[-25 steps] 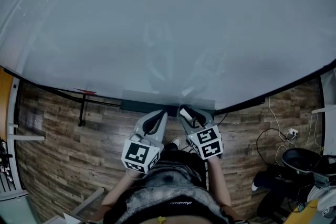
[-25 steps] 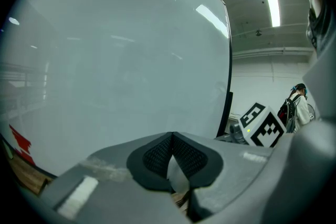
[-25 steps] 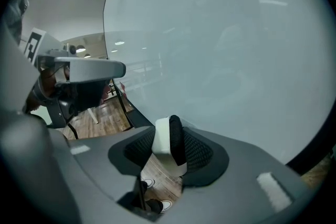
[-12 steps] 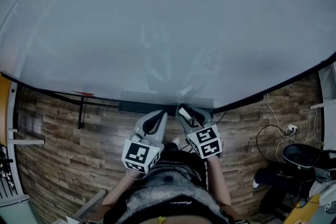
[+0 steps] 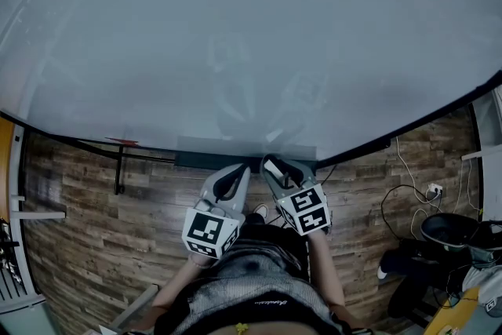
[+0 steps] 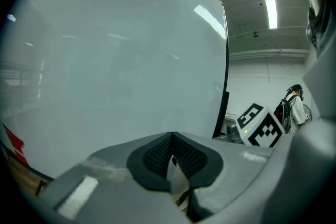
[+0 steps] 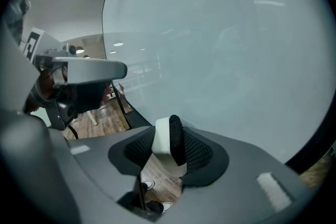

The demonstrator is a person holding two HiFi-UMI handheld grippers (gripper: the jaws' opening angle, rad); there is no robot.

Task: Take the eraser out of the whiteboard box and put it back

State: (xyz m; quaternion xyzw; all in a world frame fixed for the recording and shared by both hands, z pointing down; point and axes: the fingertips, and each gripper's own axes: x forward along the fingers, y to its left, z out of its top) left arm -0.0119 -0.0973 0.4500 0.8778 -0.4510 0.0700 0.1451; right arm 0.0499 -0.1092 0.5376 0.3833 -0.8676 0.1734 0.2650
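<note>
Right tool (image 5: 278, 169): clamping the white-bodied, black-felted block eraser (image 7: 167, 140) upright between its mesh pads. It is hovering by the dark narrow whiteboard box (image 5: 216, 159) at the lower edge of the large pale whiteboard (image 5: 235, 35), seemingly poised for the return. Left tool (image 5: 238, 172): idling alongside, pressed together and empty, keeping clear; against a second earlier, both are staying put, grip unchanged.

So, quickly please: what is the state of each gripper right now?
Left gripper: closed, holding nothing.
Right gripper: closed on the eraser.
</note>
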